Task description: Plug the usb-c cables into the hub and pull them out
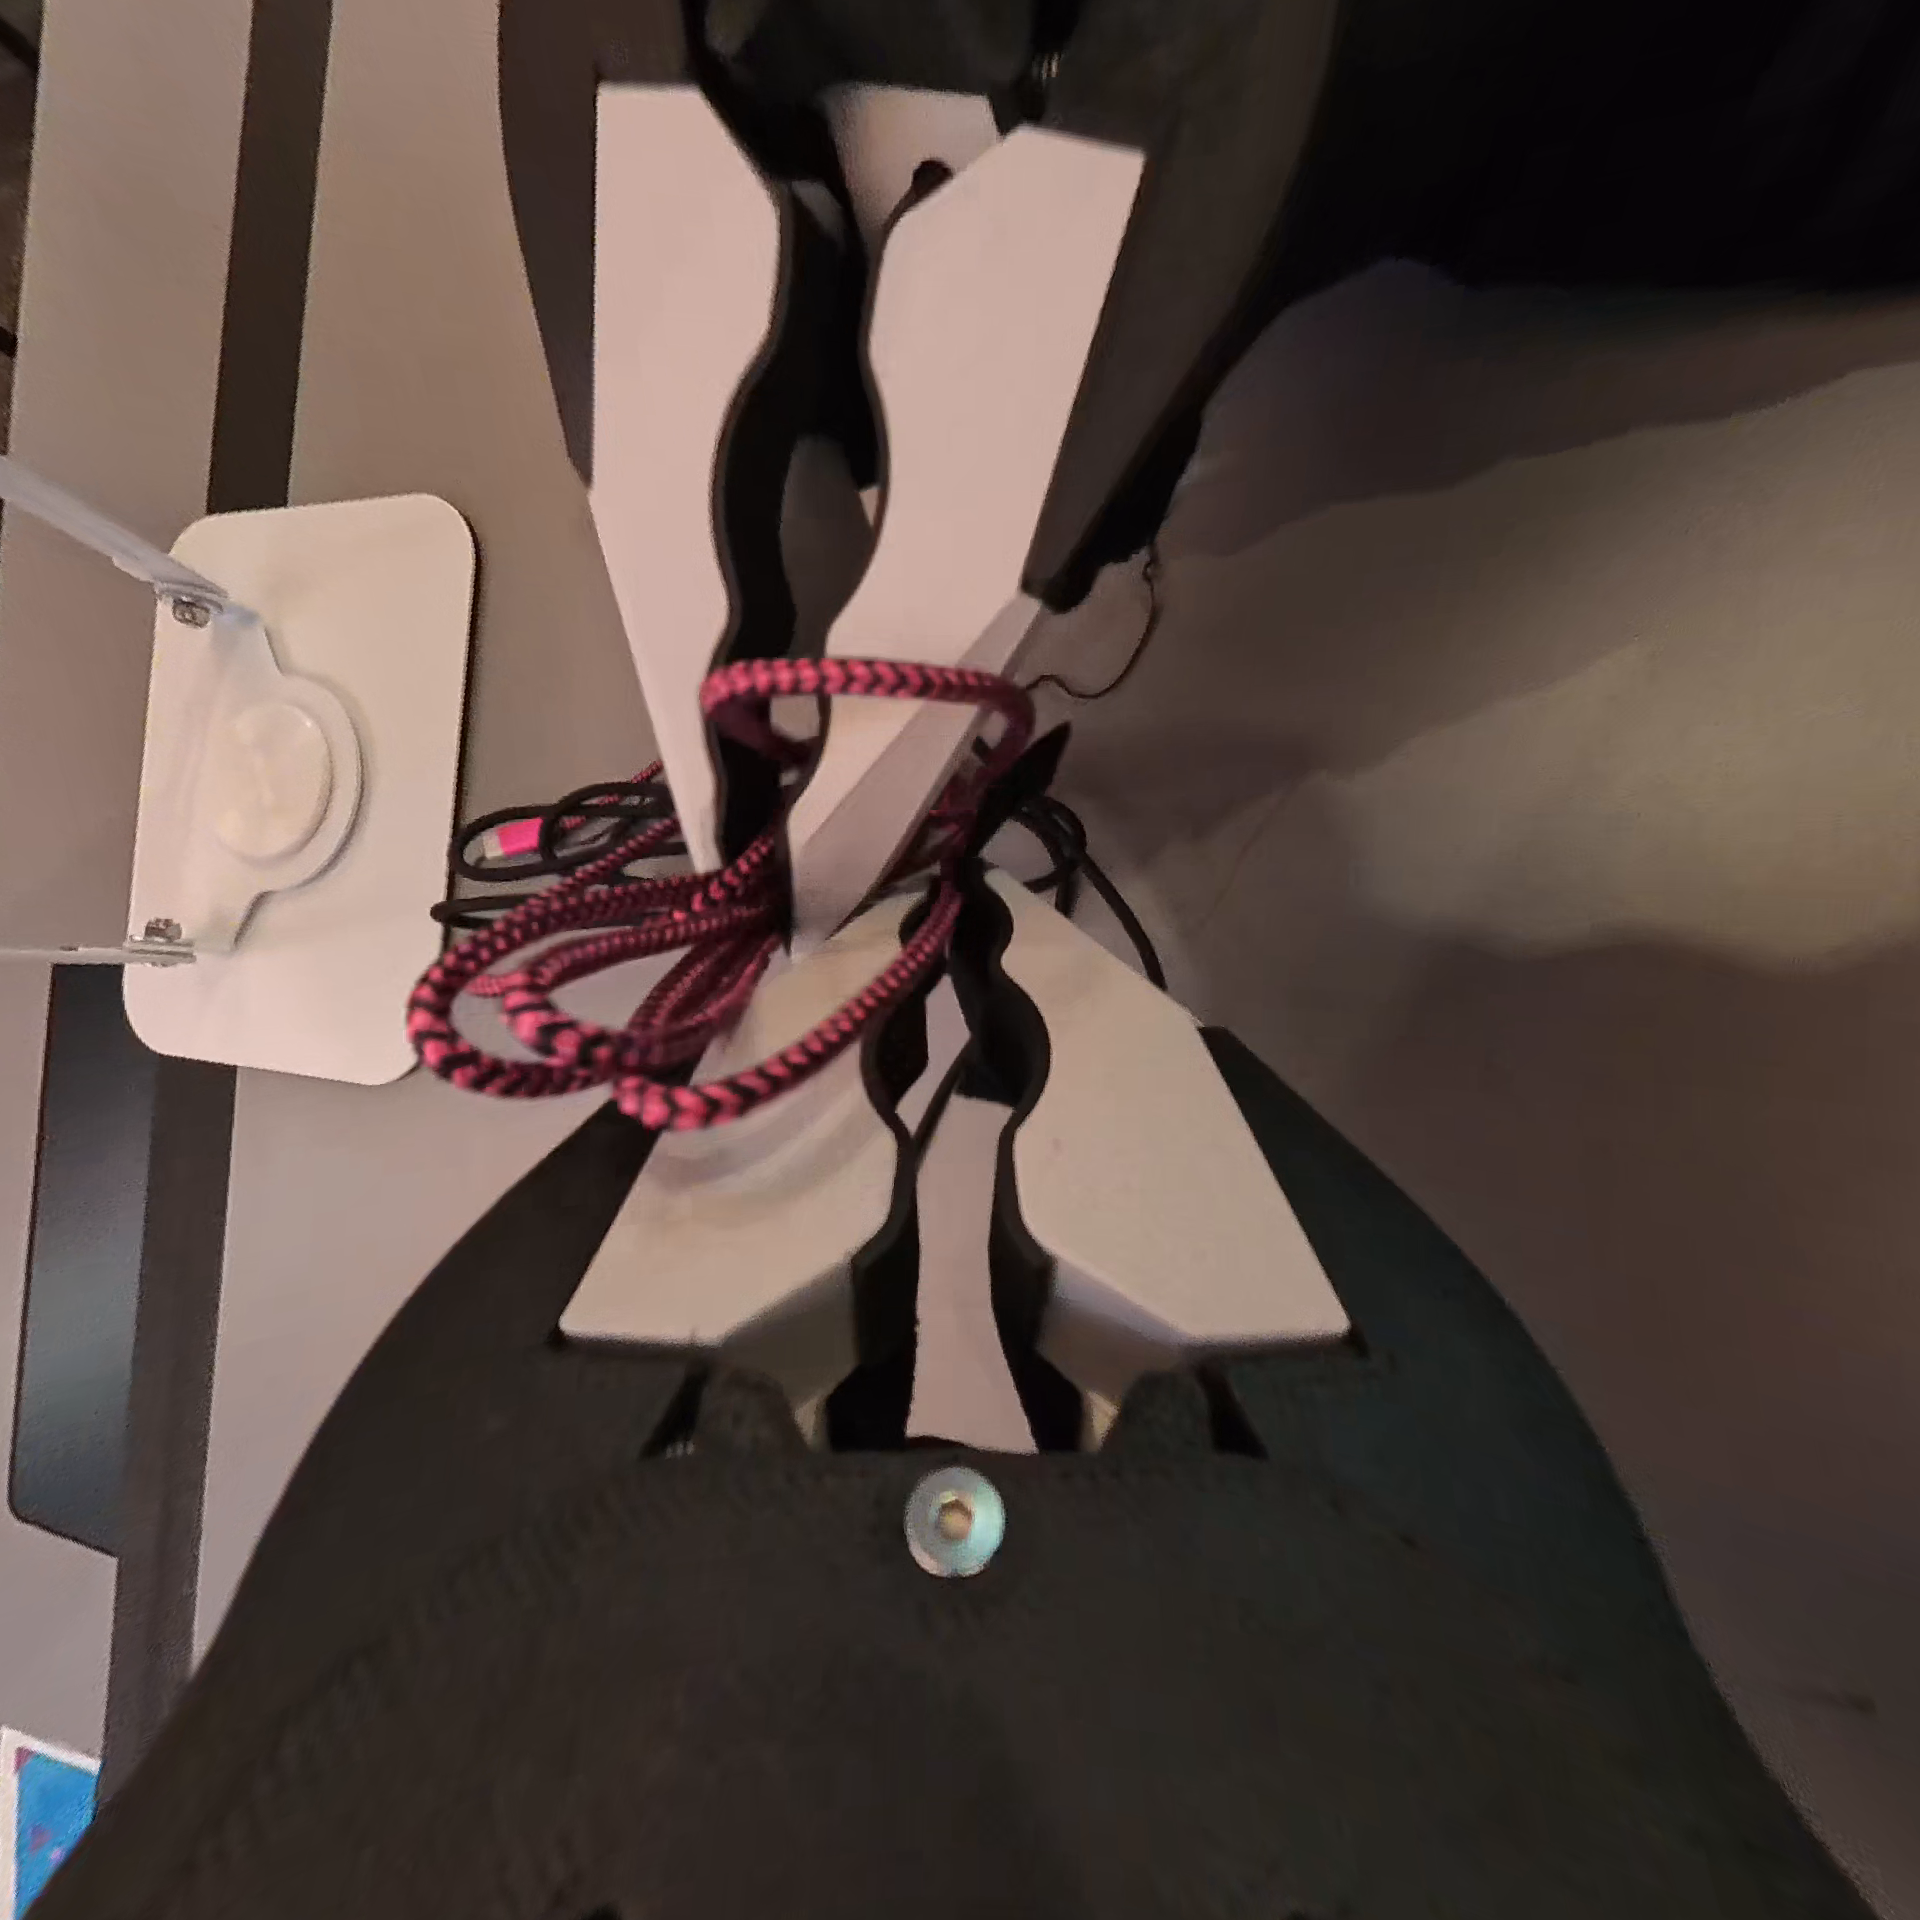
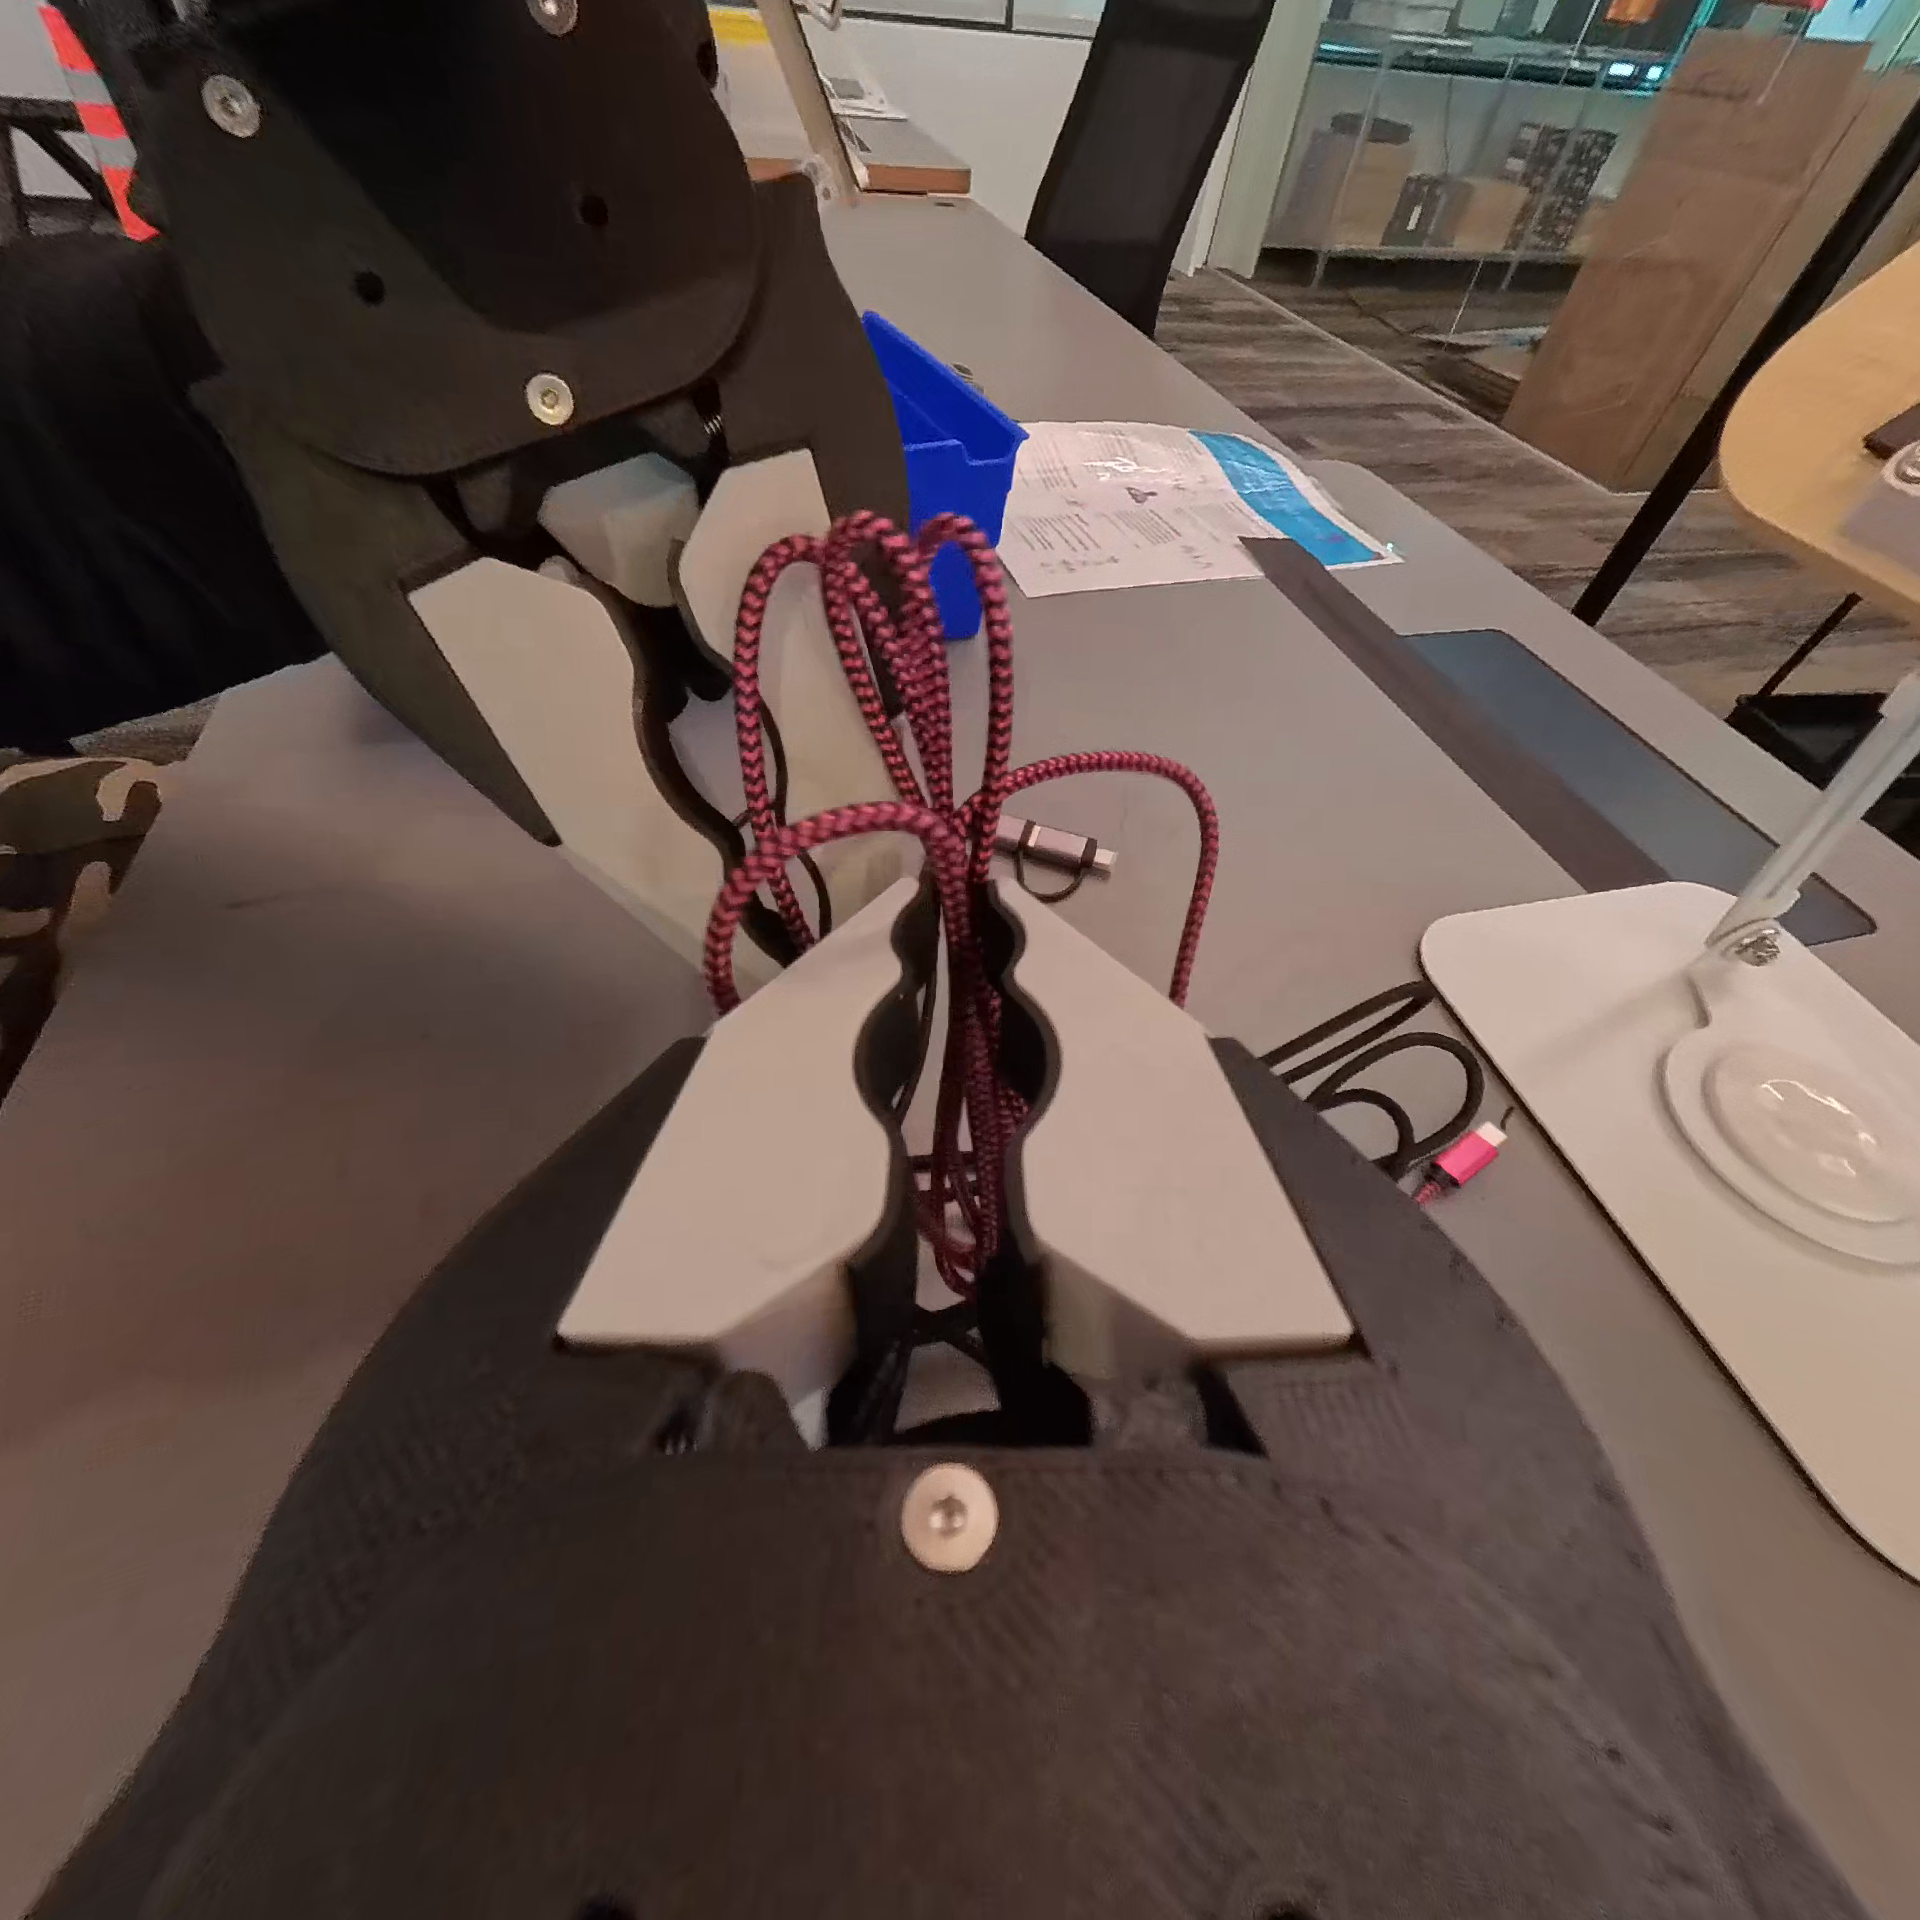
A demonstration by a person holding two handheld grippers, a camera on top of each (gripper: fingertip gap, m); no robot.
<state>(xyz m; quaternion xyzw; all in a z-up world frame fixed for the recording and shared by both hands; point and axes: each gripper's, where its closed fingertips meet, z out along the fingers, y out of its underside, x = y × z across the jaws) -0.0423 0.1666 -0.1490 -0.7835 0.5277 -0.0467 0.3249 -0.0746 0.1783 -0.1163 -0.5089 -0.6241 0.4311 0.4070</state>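
Note:
A pink-and-black braided cable (image 2: pixel 966 1039) is bunched in loops between the two grippers, above the grey table (image 2: pixel 1299 779). My right gripper (image 2: pixel 956 899) is shut on the bundle, and loops rise above its tips. My left gripper (image 1: pixel 977 899) is shut on the same tangle, with a thin black cable (image 1: pixel 935 1081) running between its pads. The grippers point at each other, tips almost touching. The cable (image 1: pixel 582 1049) wraps around the right gripper's fingers (image 1: pixel 665 582). A pink plug (image 2: pixel 1470 1153) and a grey connector (image 2: pixel 1055 847) lie on the table. I see no hub.
A white stand base (image 2: pixel 1610 1039) with a metal arm sits right of the cables; it also shows in the left wrist view (image 1: pixel 301 779). A blue bin (image 2: pixel 945 436) and a printed sheet (image 2: pixel 1143 499) lie farther back. A camouflage sleeve (image 2: pixel 62 831) is at the left. Some 4 cm of space lies between my two pairs of fingers. Both grippers' tips are roughly 20 cm from the grey connector (image 2: pixel 1055 847).

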